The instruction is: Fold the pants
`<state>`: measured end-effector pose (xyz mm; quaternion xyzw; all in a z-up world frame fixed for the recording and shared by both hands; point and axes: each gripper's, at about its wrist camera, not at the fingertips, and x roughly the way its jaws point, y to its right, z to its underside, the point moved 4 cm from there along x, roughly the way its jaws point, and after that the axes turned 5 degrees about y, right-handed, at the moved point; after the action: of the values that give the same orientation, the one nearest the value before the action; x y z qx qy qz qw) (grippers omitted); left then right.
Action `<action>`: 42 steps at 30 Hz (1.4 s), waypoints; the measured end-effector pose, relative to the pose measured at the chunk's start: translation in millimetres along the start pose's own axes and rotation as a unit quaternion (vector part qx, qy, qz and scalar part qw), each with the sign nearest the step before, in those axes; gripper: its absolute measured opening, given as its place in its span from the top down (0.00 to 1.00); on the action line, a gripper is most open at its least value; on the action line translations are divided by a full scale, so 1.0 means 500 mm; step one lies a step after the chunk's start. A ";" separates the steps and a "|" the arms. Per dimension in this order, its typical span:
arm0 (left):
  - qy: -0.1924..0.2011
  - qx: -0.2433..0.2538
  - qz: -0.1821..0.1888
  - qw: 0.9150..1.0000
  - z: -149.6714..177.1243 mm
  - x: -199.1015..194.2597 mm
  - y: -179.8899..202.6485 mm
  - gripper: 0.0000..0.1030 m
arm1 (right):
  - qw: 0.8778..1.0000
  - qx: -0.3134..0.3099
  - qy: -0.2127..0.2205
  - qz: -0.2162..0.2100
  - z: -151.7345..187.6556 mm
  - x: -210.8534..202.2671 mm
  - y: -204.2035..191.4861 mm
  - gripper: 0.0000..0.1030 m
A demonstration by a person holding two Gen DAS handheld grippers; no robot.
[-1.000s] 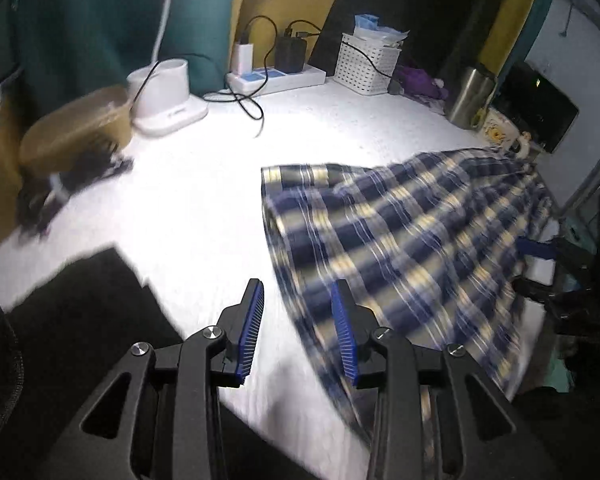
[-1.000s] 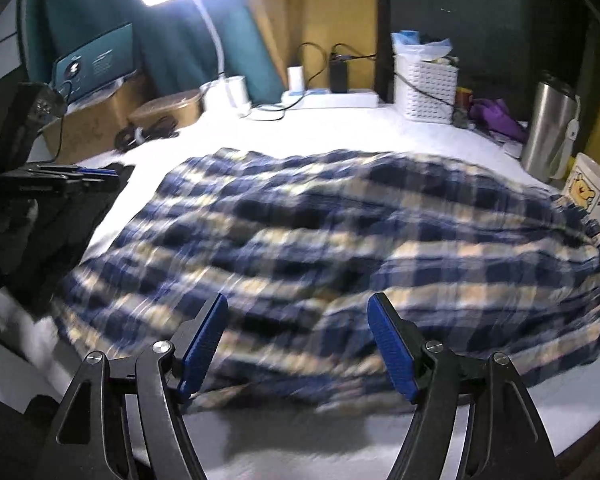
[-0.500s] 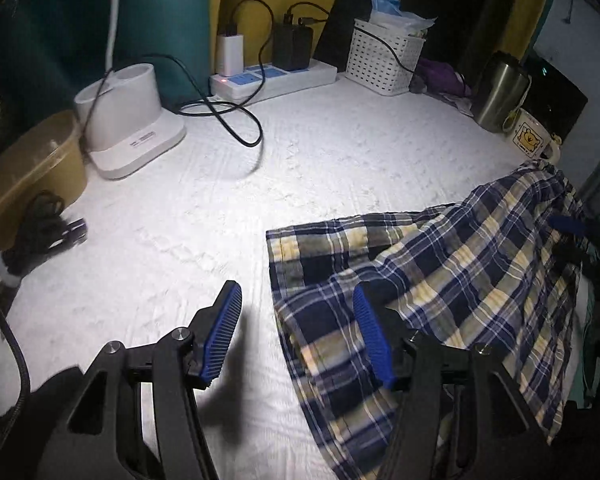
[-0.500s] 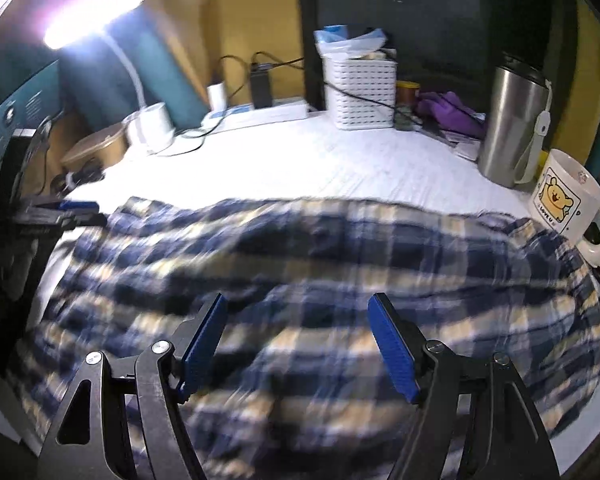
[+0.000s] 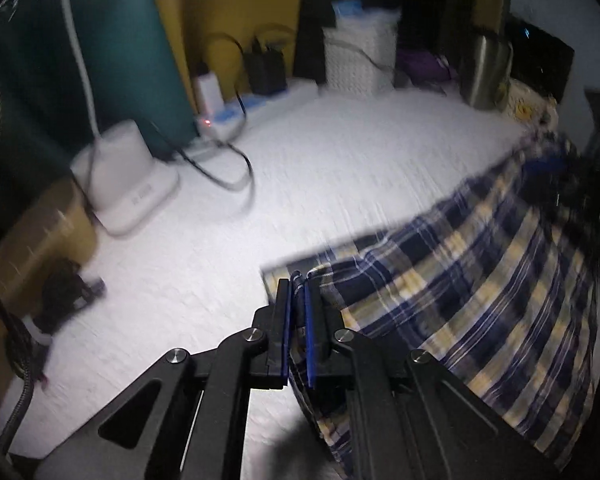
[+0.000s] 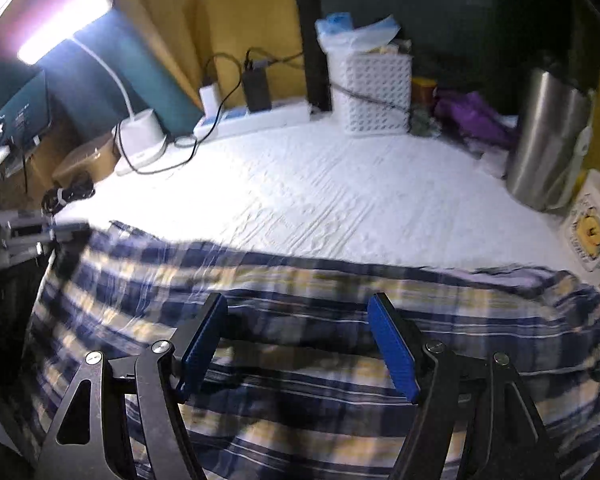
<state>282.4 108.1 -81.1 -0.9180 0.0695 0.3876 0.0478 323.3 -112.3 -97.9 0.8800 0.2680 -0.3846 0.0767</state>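
Only the left wrist view shows the left gripper (image 5: 298,280) pinching the blue-and-yellow plaid pants (image 5: 480,280) corner; the right gripper (image 6: 295,316) hovers spread above them.

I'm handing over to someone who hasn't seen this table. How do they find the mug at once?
Start from the white table and follow its right edge past the plaid pants. Just in front of the tall steel flask sits the mug. It is the only white cup there, with a yellow cartoon bear printed on its side.
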 end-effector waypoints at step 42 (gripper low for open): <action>-0.033 -0.032 0.007 0.999 0.156 -0.105 0.120 0.48 | 0.997 -0.046 -0.010 0.065 0.154 -0.087 -0.148 0.28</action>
<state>181.1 64.7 -99.7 -0.9053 0.0617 0.4199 0.0183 210.9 -94.1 -114.5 0.8872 0.2272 -0.3747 0.1442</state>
